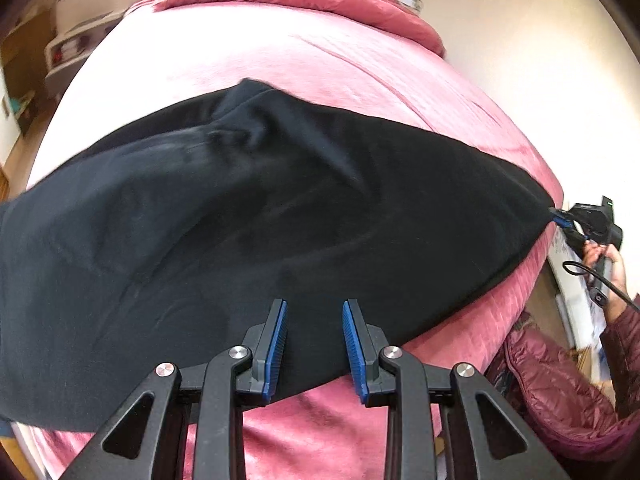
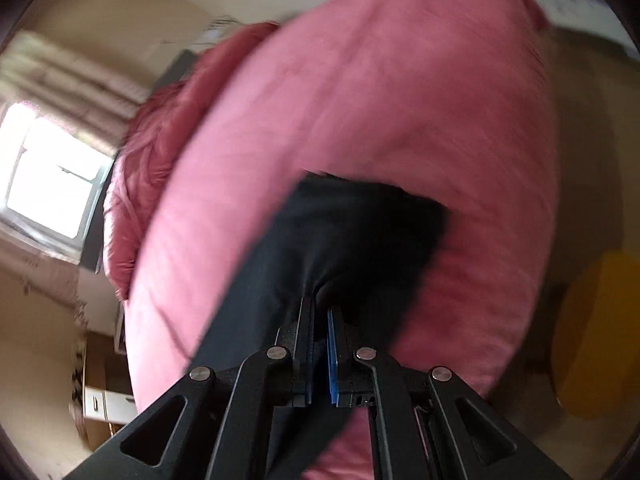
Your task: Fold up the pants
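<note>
As seen from the left wrist, the pants (image 1: pixel 248 216) lay spread across the pink bed (image 1: pixel 248 56), sagging in broad soft folds that marked them as limp, light cloth rather than anything stiff. The left gripper (image 1: pixel 315 344) hung over the near edge with its jaws apart; cloth showed in the gap, but the blue pads did not appear to press on it. At far right the right gripper (image 1: pixel 560 216) was clamped on one end of the pants, and the fabric ran taut toward it from the mound at the middle. A hand (image 1: pixel 608 260) in a maroon sleeve (image 1: pixel 624 332) carried that tool.

From the right wrist, though the view was blurred, the right gripper (image 2: pixel 320 344) stood closed on a bunched edge of the pants (image 2: pixel 352 236), which puckered just ahead of the pads above the bed (image 2: pixel 400 100).

Judged from both views, such cloth would drape and slip wherever unsupported; hems, waistband or doubled edges offered the firmest hold, and a second grip at the near edge would keep the fold even.
</note>
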Action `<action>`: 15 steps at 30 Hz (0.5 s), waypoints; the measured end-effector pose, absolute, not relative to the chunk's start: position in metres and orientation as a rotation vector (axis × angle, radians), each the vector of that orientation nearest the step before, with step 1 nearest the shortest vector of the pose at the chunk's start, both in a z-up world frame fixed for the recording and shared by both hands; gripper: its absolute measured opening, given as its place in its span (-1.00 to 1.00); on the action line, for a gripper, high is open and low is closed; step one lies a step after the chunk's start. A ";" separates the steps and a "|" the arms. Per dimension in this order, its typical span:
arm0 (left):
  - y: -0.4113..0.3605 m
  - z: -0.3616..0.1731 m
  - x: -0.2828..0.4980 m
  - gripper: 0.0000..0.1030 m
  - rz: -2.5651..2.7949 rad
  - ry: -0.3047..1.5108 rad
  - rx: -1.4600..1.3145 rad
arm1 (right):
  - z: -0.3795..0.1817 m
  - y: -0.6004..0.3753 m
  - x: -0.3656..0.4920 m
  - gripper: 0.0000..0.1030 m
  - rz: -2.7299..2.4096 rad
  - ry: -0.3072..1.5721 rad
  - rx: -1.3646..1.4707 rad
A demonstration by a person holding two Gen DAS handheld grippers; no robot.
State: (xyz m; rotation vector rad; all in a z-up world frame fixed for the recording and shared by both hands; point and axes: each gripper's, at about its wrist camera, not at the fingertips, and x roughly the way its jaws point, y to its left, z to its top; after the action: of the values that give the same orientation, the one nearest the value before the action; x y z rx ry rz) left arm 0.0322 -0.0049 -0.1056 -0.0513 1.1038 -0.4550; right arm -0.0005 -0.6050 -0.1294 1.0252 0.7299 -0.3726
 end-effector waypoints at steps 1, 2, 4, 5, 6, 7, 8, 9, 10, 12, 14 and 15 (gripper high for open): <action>-0.009 -0.105 0.032 -0.44 -0.463 1.102 -0.033 | -0.141 -0.606 0.001 -0.89 -0.378 0.739 1.041; -0.014 -0.105 0.033 -0.44 -0.473 1.101 -0.014 | -0.151 -0.609 -0.003 -0.87 -0.376 0.745 1.062; -0.026 -0.105 0.034 -0.44 -0.488 1.105 0.007 | -0.160 -0.613 -0.003 -0.84 -0.369 0.744 1.086; -0.031 -0.105 0.035 -0.44 -0.492 1.108 0.015 | -0.161 -0.613 -0.004 -0.82 -0.358 0.733 1.100; -0.035 -0.106 0.035 -0.44 -0.496 1.111 0.023 | -0.161 -0.612 -0.003 -0.79 -0.353 0.727 1.107; -0.038 -0.106 0.036 -0.44 -0.501 1.112 0.028 | -0.158 -0.616 -0.001 -0.75 -0.354 0.724 1.106; -0.043 -0.106 0.036 -0.44 -0.509 1.113 0.032 | -0.156 -0.617 0.001 -0.72 -0.358 0.721 1.099; -0.046 -0.106 0.037 -0.44 -0.514 1.112 0.035 | -0.153 -0.620 0.001 -0.70 -0.364 0.715 1.091; -0.050 -0.106 0.037 -0.44 -0.523 1.111 0.041 | -0.152 -0.624 0.003 -0.68 -0.367 0.711 1.088; -0.056 -0.106 0.036 -0.43 -0.537 1.107 0.051 | -0.148 -0.632 0.006 -0.62 -0.382 0.703 1.084; -0.061 -0.106 0.035 -0.43 -0.558 1.102 0.059 | -0.144 -0.641 0.004 -0.63 -0.417 0.704 1.065; -0.063 -0.107 0.035 -0.42 -0.564 1.100 0.064 | -0.142 -0.644 0.004 -0.72 -0.433 0.704 1.053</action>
State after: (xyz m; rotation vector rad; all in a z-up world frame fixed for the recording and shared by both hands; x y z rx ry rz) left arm 0.0350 -0.0635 -0.1068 0.0642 1.1003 -0.5639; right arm 0.0042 -0.6435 -0.1415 1.0529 0.7042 -0.4329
